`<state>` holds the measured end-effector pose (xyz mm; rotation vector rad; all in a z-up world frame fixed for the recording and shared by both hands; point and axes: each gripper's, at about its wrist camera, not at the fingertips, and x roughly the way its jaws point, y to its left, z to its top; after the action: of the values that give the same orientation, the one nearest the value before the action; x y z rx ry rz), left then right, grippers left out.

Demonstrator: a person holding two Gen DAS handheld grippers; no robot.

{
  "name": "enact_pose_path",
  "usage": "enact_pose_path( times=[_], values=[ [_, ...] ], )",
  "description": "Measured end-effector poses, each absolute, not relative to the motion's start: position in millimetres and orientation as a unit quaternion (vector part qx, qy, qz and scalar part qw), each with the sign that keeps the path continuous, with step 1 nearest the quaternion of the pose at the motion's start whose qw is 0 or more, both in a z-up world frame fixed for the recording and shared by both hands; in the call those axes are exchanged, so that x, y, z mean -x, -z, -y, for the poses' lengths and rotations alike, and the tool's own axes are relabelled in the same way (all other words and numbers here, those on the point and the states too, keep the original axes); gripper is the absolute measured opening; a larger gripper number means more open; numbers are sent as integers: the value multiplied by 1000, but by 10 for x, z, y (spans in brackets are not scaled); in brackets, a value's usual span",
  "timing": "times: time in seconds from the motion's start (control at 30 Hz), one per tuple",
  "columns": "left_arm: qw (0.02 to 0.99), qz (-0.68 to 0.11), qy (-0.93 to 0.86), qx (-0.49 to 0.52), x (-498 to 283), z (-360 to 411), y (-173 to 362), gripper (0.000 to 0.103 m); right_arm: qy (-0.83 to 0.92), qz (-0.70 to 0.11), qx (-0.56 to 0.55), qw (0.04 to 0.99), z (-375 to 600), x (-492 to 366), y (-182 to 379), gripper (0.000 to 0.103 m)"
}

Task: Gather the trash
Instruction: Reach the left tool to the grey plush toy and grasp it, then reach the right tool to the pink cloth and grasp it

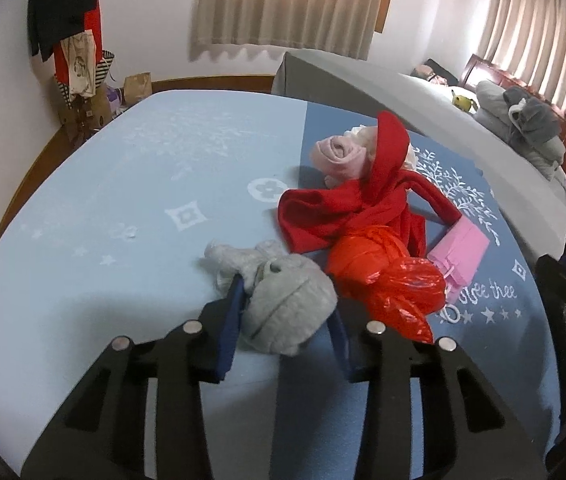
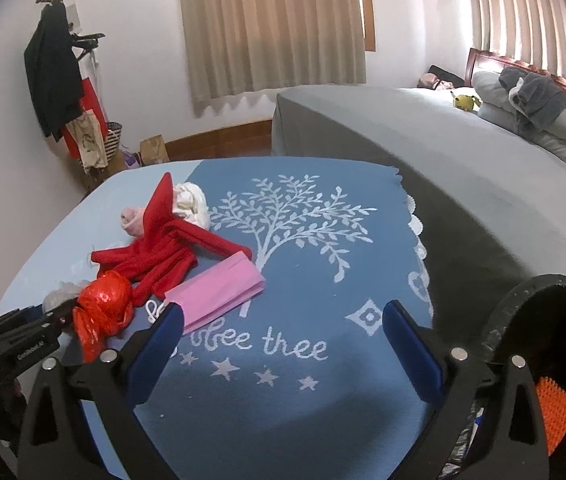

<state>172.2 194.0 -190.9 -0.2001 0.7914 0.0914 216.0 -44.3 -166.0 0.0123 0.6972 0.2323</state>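
Note:
A crumpled grey wad (image 1: 283,304) lies on the blue cloth between the fingers of my left gripper (image 1: 289,296), whose jaws stand around it, still apart. Beside it lie a red plastic bag (image 1: 387,276), a red cloth (image 1: 347,208), a pink folded paper (image 1: 461,252), a pink roll (image 1: 339,156) and a white wad (image 2: 193,202). My right gripper (image 2: 283,316) is open and empty over the dark blue cloth. The red bag (image 2: 103,312) and pink paper (image 2: 215,292) lie to its left. The left gripper's body (image 2: 19,340) shows there too.
A black trash bin (image 2: 543,320) stands at the table's right edge, with an orange item (image 2: 555,412) in it. A grey bed (image 2: 443,148) with pillows lies behind the table. A coat stand (image 2: 55,80) and bags stand by the far wall.

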Motion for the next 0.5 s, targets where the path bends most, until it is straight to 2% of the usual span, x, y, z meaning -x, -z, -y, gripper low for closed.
enact_pose_path(
  times=[0.5],
  values=[
    [918, -372, -105, 94, -1686, -2187, 1758, 36, -125, -357, -9, 926, 199, -2400, 1826, 97]
  ],
)
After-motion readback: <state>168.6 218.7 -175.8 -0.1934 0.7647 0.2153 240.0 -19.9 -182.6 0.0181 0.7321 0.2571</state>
